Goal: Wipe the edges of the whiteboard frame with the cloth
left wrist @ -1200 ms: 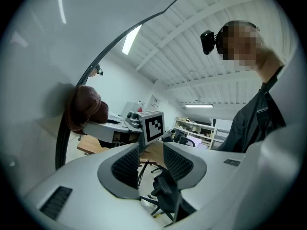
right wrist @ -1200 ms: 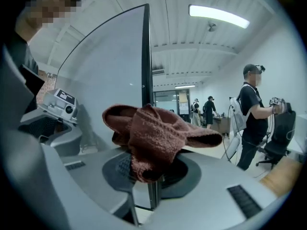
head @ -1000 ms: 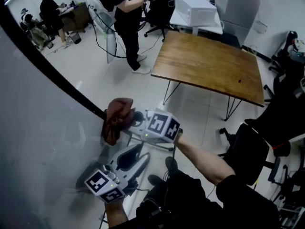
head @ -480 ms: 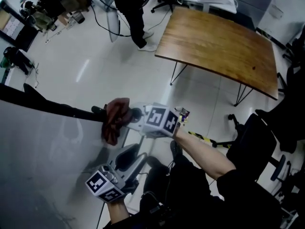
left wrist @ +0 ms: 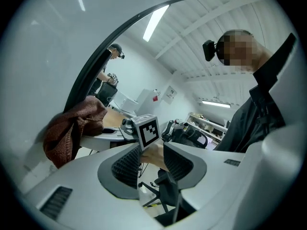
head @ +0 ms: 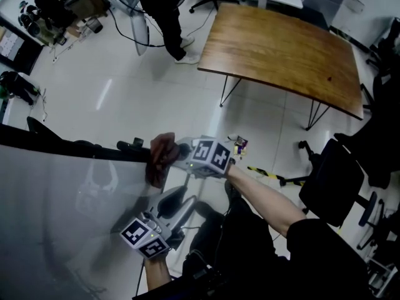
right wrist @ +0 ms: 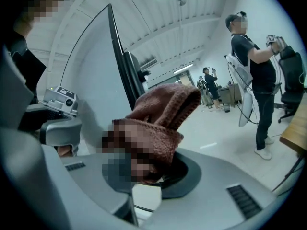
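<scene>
Count: one whiteboard [head: 62, 211], one cloth [head: 160, 158], two grippers. The right gripper [head: 172, 154] is clamped on the reddish-brown cloth, which is bunched over the black frame [head: 75, 147] at the board's right end. The left gripper [head: 181, 199] sits lower, by the board's face, with its jaws parted and nothing in them.

Compared with a second ago, the cloth's at the same end of the frame. The frame now runs nearly level in the head view instead of slanting.

A dark knob-like bit [head: 127, 144] sits on the frame right beside the cloth. Also around are one wooden table [head: 281, 55], one black office chair [head: 331, 186], and a person [head: 162, 5] standing near the table's far corner.
</scene>
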The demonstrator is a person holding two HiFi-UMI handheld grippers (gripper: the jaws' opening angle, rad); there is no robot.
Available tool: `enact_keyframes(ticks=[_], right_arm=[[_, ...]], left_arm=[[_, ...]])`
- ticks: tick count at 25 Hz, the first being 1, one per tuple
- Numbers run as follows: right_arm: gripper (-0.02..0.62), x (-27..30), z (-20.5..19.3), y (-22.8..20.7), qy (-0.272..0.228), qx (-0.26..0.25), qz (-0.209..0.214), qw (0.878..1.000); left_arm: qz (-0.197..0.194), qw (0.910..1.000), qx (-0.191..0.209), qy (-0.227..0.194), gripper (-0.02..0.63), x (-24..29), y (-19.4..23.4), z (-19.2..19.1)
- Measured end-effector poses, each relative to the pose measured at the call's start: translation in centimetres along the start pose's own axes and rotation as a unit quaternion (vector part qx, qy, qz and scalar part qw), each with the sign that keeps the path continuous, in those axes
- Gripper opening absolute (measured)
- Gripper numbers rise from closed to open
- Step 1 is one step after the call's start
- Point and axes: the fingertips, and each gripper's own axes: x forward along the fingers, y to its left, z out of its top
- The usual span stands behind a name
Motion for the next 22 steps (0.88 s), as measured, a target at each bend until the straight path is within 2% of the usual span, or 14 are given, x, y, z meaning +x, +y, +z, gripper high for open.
enact_keyframes(ticks=[9, 22], right_arm=[[0.091, 1.2, -4.6, -1.9, 0.031, 0.035, -0.012, 0.999], [0.091, 2.7, -9.5, -4.2, 0.061, 0.078, -0.030, 0.995]], left_arm=[[0.002, 0.9991, -0.035, 0.024, 0.153, 0.5, 1.8, -2.7], [0.009, 0.9964, -0.078, 0.030, 0.153, 0.2, 3.5, -5.2]])
